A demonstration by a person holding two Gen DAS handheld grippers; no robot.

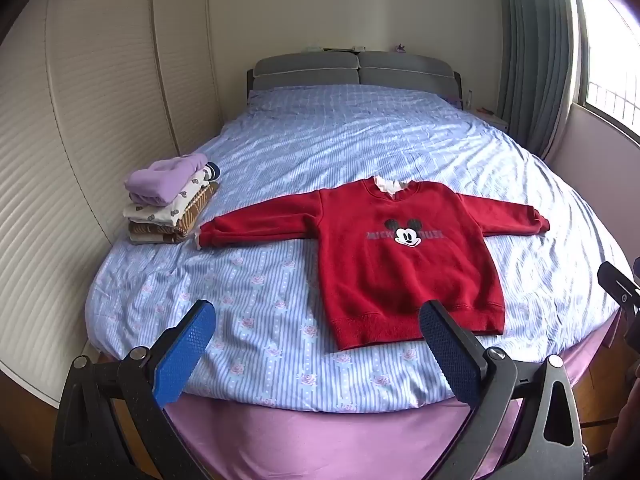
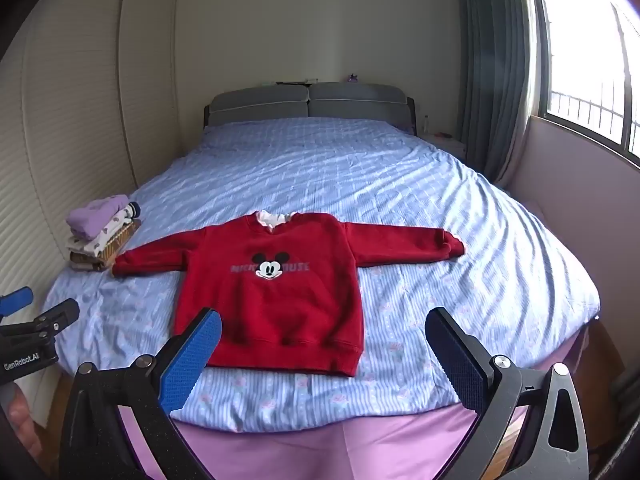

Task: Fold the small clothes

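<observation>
A small red Mickey Mouse sweatshirt (image 1: 400, 256) lies flat, front up, with both sleeves spread, near the foot of the bed; it also shows in the right wrist view (image 2: 276, 292). A stack of folded small clothes (image 1: 172, 200) sits at the bed's left edge, also in the right wrist view (image 2: 102, 236). My left gripper (image 1: 318, 316) is open and empty, held above the bed's foot, left of the sweatshirt hem. My right gripper (image 2: 322, 322) is open and empty, above the hem's right side. The left gripper (image 2: 38, 312) shows at the right view's left edge.
The bed has a blue striped floral sheet (image 1: 344, 144) over a pink cover (image 1: 320, 436), with a grey headboard (image 1: 356, 70) at the far end. Louvred wardrobe doors (image 1: 80, 120) line the left. A curtain (image 2: 492, 80) and window (image 2: 592, 60) are on the right.
</observation>
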